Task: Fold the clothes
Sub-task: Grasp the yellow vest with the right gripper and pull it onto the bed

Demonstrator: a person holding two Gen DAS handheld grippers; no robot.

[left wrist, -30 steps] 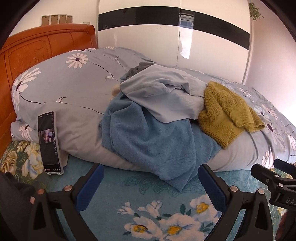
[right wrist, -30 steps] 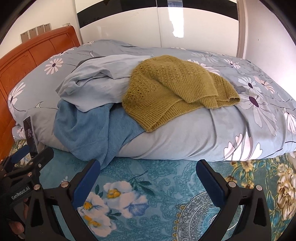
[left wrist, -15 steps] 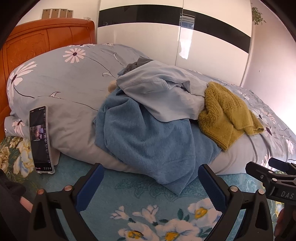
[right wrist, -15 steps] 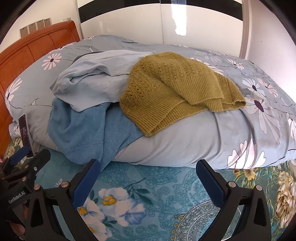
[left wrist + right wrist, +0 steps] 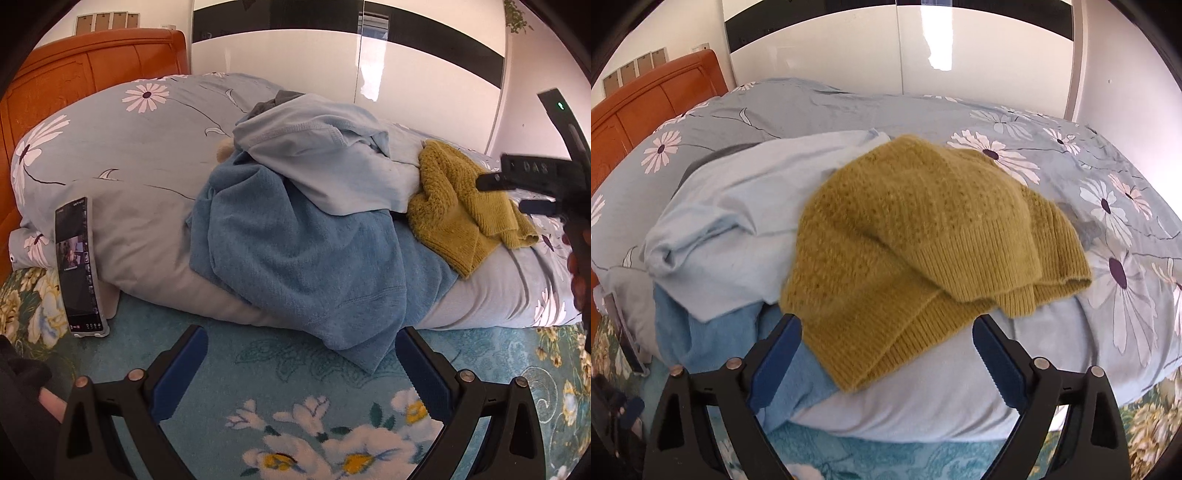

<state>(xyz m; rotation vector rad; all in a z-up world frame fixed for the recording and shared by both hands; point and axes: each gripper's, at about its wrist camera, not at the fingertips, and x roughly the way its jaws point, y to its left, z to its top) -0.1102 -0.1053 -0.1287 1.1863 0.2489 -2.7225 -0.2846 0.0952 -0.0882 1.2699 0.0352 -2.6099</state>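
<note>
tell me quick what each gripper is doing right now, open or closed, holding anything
Left gripper: open, holding nothing, over the bedspread short of the blue garment.
Right gripper: open, holding nothing, jaws either side of the yellow sweater hem.

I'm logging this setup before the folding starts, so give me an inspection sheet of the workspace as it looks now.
Surface: teal floral bedspread, with a rolled daisy duvet on it.
Job's things: mustard sweater, pale blue shirt and blue towel piled unfolded on the duvet; the sweater overlaps the shirt.
Clutter: phone propped against the duvet, screen lit.
Grippers: left gripper open, above the bedspread; right gripper open, the sweater's hem between its fingers.
Cables: nothing seen.
Surroundings: orange headboard, white wardrobe.
</note>
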